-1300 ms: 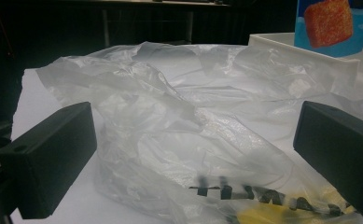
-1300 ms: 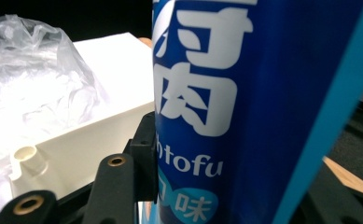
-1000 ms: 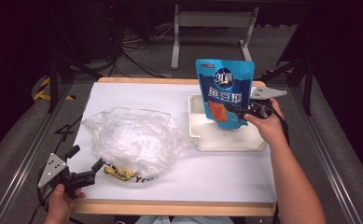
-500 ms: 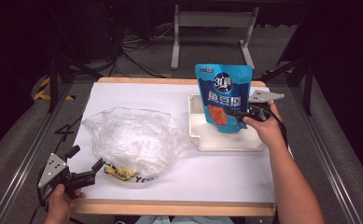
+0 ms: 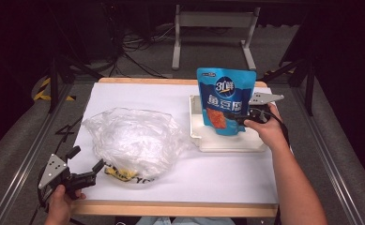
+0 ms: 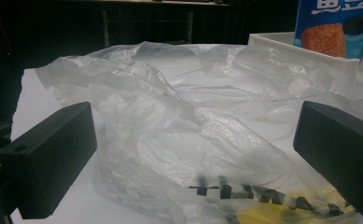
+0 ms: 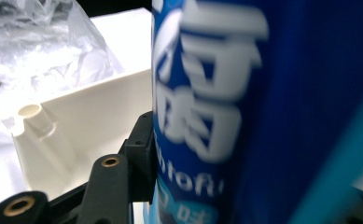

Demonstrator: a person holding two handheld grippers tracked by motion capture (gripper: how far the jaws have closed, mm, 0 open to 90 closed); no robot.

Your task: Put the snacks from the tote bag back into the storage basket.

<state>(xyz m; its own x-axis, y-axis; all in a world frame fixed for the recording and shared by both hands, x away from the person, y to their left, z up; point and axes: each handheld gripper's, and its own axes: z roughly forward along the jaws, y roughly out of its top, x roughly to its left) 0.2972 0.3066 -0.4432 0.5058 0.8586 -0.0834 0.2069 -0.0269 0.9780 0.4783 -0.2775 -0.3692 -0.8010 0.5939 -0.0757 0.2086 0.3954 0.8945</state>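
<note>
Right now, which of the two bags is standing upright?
The blue snack pouch, standing upright in the white tray with the right claw at it. The clear plastic bag lies crumpled on the table.

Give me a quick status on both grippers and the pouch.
Right hand-held gripper easing open, blue snack pouch between jaws, upright in white plastic tray. Left hand-held gripper open beside crumpled clear plastic bag. Nothing obstructing.

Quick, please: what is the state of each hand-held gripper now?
Left hand-held gripper: open, holding nothing.
Right hand-held gripper: shut on the blue pouch, jaws just easing open.
</note>
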